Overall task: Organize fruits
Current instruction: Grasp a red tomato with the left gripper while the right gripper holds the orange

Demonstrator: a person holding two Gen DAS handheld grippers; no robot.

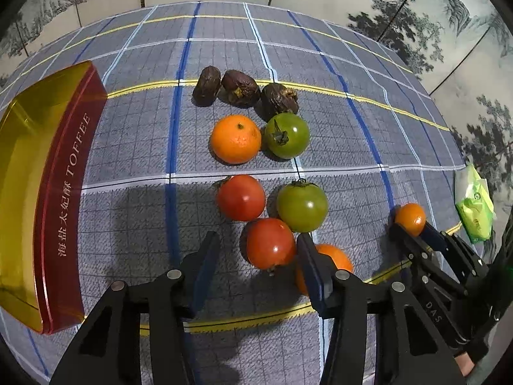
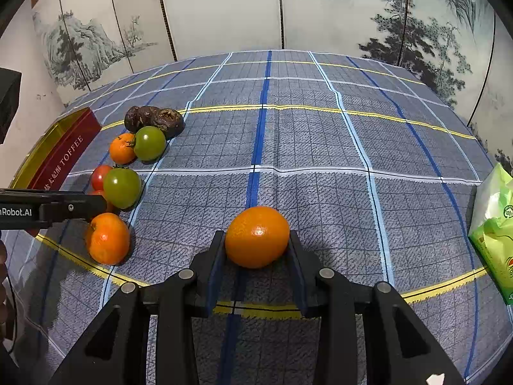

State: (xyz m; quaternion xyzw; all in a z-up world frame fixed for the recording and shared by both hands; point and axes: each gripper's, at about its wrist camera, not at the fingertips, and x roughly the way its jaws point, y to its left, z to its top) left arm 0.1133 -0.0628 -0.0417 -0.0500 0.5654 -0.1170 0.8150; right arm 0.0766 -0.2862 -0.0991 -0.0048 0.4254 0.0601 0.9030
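Seen from L wrist cam, w/ toffee tin (image 1: 64, 192) as ref, on checked cloth (image 1: 320, 64):

- Three dark wrinkled fruits (image 1: 239, 88) in a row, right of tin's far end, touching or nearly touching each other.
- Far orange (image 1: 235, 139) and far green tomato (image 1: 287, 134) side by side, right of tin, just nearer than the dark row. Orange on the tin side, tomato touching the end dark fruit.
- Mid red tomato (image 1: 242, 197) and near green tomato (image 1: 303, 207) make the next row, right of tin's middle. Red one closer to the tin.
- Near red tomato (image 1: 271, 243) right of tin's near half, tucked against both of that row.
- Half-hidden orange (image 1: 336, 256) just past it, further from the tin, partly behind a finger.
- Green packet (image 1: 474, 205) farthest from the tin, at cloth's right edge.

Left gripper (image 1: 258, 237): partly open, pointing steeply down, straddling near red tomato. Finger away from the tin right at the tomato's side, clear gap at the tin-side finger. No squeeze from both sides, so not gripped.

Right gripper (image 2: 256, 234): closed on held orange (image 2: 256, 237), pads tight on both flanks, well away from the tin, approx. between fruit cluster and packet. Can't tell if held orange rests on the cloth or sits just above.

Painted screen (image 2: 224, 6) behind the table.
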